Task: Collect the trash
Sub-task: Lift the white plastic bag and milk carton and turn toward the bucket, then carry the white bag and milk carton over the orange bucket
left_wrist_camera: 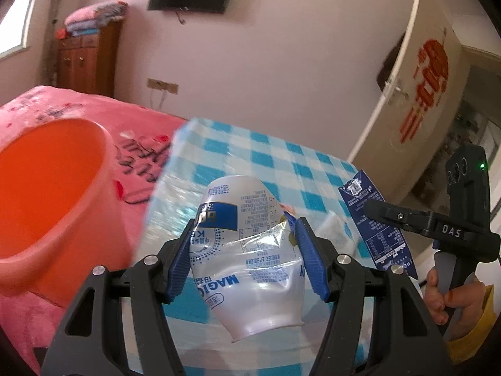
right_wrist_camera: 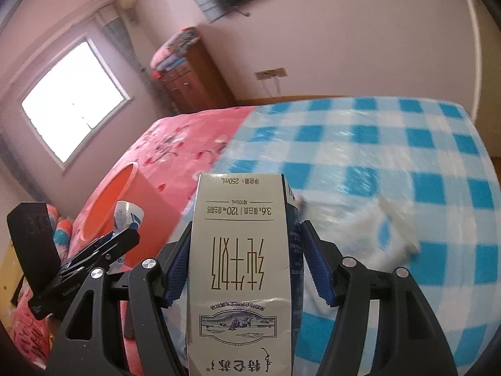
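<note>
1. The bucket (left_wrist_camera: pixel 47 188), orange and open-mouthed, sits on the pink bed (left_wrist_camera: pixel 94 112) at the left; it looks like the place for the trash.
2. The left claw (left_wrist_camera: pixel 247 250) is clamped on a crushed white cup (left_wrist_camera: pixel 250 250), held in the air above the checked tabletop (left_wrist_camera: pixel 266 156), just right of the bucket.
3. The right claw (right_wrist_camera: pixel 247 257) grips a milk carton (right_wrist_camera: pixel 241 266) by its sides, also clear of the tabletop.
4. The step in hand appears to be the carry: both pieces are picked up and not yet dropped.
5. The next move likely calls for swinging each claw left until its load hangs over the bucket mouth, then letting go; the cup is nearer and should go first so the claws do not cross.
6. Count: one bucket, one cup, one carton, two claws. A pale blurred scrap (right_wrist_camera: pixel 391 228) lies on the tabletop to the right; what it is cannot be told.
</note>
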The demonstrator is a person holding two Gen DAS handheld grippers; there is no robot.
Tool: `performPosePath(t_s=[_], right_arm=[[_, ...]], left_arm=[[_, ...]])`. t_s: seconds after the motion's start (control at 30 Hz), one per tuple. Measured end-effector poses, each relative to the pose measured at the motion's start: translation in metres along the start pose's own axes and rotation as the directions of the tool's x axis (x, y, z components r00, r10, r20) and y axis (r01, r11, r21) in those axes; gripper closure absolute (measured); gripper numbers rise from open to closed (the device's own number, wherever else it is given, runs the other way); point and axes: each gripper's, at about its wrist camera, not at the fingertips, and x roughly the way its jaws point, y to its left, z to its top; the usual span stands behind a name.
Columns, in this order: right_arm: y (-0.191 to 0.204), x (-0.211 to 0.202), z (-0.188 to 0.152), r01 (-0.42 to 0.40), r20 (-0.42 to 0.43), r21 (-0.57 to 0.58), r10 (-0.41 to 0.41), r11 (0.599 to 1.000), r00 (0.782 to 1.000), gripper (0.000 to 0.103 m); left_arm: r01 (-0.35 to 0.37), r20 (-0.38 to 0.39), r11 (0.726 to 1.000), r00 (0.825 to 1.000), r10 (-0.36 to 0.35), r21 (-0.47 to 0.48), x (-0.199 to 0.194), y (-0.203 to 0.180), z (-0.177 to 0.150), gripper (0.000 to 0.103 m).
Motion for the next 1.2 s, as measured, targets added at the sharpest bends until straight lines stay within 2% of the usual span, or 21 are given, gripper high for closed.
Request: performPosePath(t_s=[0.17,0.27,0.57,0.87,1.07,1.2], right_arm=[[0.045,0.015,0.022,-0.073,-0.006,-0.073,0.073,0.995,0.997,0.037],[0.08,0.027,0.034,-0.122,-0.013,-0.137,0.122,0.983,0.992,0.037],[0.176,0.074,0.055,-0.257,-0.067,-0.268,0.248,0.928,0.966,0.037],[0.227,0.118,0.06,-0.319,-0.119,-0.306,0.297,0.897,0.948,0.037],[0.24,0.137,0.061,-0.331,-0.146,-0.311,0.299,0.891,0.943,0.037],[0.249,0.148,0.062,-0.317,-0.146,-0.336,0.283,0.887,0.948,0.037]], left_arm=[[-0.085,0.067,0.996,0.994,0.087,-0.029,-0.027,0.028,0.014,0.04],[-0.154,0.093,0.987,0.983,0.157,-0.044,-0.041,0.048,0.021,0.04],[-0.318,0.113,0.94,0.937,0.332,-0.124,-0.073,0.113,0.03,0.04],[-0.371,0.09,0.914,0.917,0.389,-0.162,-0.067,0.145,0.035,0.04],[-0.38,0.077,0.91,0.915,0.396,-0.164,-0.057,0.151,0.037,0.04],[-0.393,0.063,0.903,0.911,0.408,-0.171,-0.05,0.154,0.037,0.04]])
